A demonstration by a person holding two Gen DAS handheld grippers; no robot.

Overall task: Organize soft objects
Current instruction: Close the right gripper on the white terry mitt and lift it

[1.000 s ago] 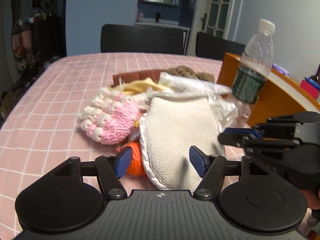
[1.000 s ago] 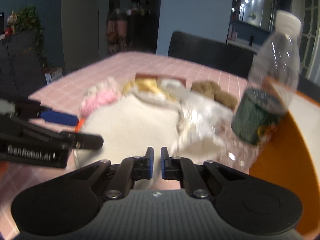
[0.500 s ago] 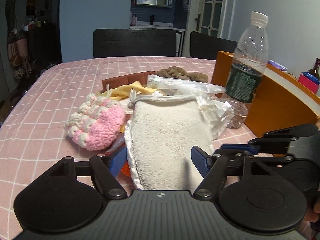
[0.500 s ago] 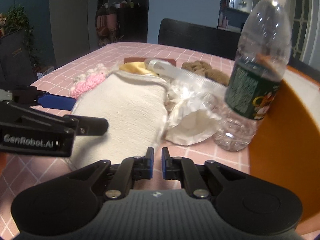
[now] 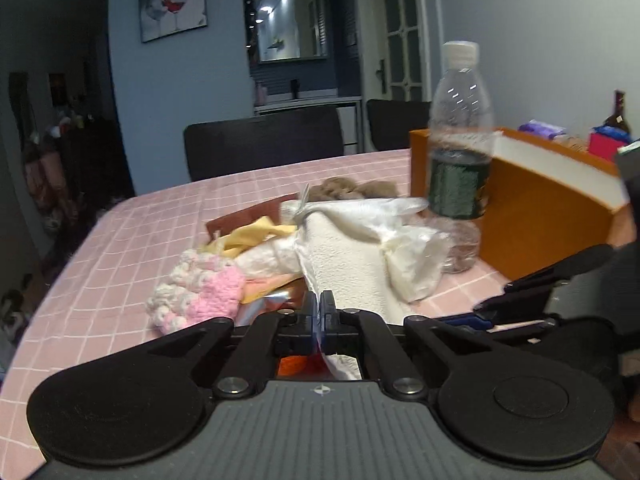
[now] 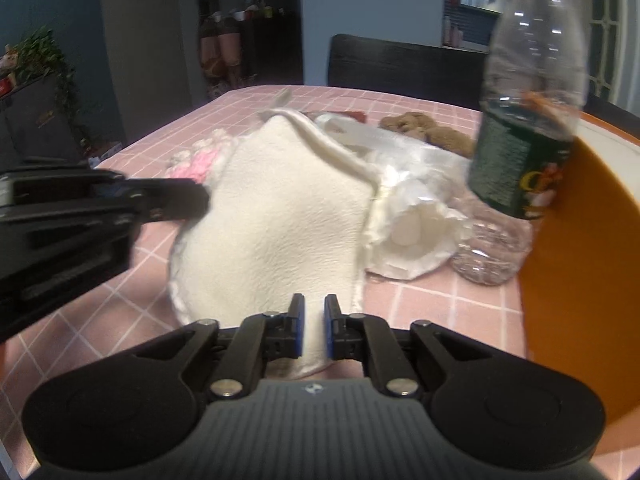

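Note:
A cream fleece cloth with a satin edge lies at the near side of a heap of soft things on the pink checked table. My left gripper is shut on its near left edge and lifts it. My right gripper stands at the cloth's near right edge, jaws almost closed around it. A pink and white crochet piece, a yellow cloth, a crumpled white bag and a brown plush make up the heap. An orange item shows under the left jaws.
A clear plastic bottle with a dark green label stands just right of the heap. An orange box with a white inside stands behind it at the right. Black chairs line the far table edge.
My left gripper has closed on the cream cloth's edge and raised it, so the cloth now tents up. My right gripper has moved in onto the cloth's near edge.

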